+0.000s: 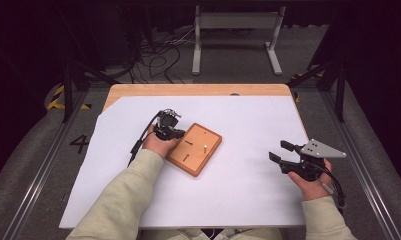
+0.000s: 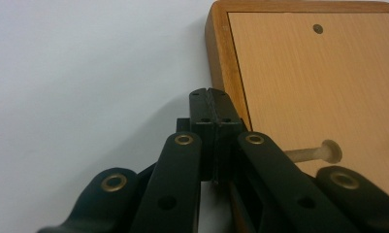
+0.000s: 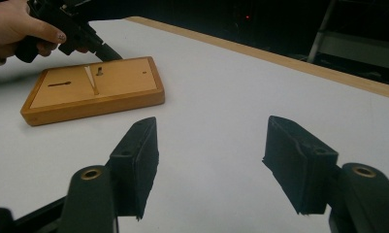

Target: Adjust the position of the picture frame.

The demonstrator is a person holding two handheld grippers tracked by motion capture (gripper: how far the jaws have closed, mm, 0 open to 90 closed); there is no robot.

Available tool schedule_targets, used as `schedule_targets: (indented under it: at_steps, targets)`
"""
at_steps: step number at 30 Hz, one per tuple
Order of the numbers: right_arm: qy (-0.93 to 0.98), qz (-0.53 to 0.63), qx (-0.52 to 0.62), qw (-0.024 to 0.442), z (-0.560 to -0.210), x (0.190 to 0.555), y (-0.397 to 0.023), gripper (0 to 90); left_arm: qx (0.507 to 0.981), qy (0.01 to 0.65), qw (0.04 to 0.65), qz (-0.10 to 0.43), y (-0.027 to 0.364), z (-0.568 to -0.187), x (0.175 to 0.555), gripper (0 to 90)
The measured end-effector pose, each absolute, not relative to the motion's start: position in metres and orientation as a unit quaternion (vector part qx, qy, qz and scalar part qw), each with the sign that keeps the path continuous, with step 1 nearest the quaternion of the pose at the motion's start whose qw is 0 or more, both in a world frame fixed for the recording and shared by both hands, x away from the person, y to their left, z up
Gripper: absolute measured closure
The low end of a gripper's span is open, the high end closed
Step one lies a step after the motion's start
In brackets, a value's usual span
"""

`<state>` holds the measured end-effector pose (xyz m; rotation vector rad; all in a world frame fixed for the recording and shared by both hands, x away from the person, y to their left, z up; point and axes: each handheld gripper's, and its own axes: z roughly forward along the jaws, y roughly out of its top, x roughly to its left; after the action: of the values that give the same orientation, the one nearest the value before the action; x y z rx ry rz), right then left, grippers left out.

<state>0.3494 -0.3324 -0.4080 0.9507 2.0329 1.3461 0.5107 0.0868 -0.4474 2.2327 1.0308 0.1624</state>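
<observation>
A flat wooden board [image 1: 208, 137] lies on the white sheet, left of the middle. A pale upright peg [image 1: 205, 148] and a dark bolt lying flat [image 1: 188, 143] sit on it. My left gripper [image 1: 179, 134] is at the board's left edge, shut with nothing between its pads. In the left gripper view its closed tips [image 2: 212, 94] rest just beside the board's rim [image 2: 216, 58], with a peg [image 2: 313, 153] lying behind them. My right gripper [image 1: 282, 151] hovers far right, open and holding nothing. In the right gripper view its jaws [image 3: 211, 150] stand wide apart, facing the board [image 3: 119, 77].
The white sheet [image 1: 248, 190] covers most of the wooden table [image 1: 198, 90]. A small hole [image 2: 318, 28] marks the board's far part. Beyond the table are cables [image 1: 158, 55] and a grey metal stand [image 1: 235, 30] on the floor.
</observation>
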Motion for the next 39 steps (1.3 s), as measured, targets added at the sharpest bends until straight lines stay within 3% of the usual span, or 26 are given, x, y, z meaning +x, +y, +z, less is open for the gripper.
schedule_targets:
  at_steps: [6,18,25,31,39]
  targets:
    - [0.753,0.498,0.345,0.257,-0.408,0.35,-0.331,38.9,0.861,0.375,0.34,0.052,0.068,-0.448,0.5,90.0]
    - [0.765,0.498,0.329,0.242,-0.409,0.351,-0.326,51.1,0.875,0.329,0.354,0.035,0.022,-0.45,0.477,90.0]
    - [0.777,0.491,0.322,0.226,-0.409,0.354,-0.321,61.2,0.866,0.332,0.37,0.052,0.025,-0.443,0.466,89.3]
    - [0.784,0.486,0.317,0.22,-0.41,0.356,-0.318,63.2,0.866,0.295,0.401,0.053,0.031,-0.424,0.433,89.6]
    - [0.784,0.486,0.317,0.221,-0.409,0.355,-0.317,62.6,0.892,0.216,0.396,0.032,0.018,-0.417,0.385,89.8]
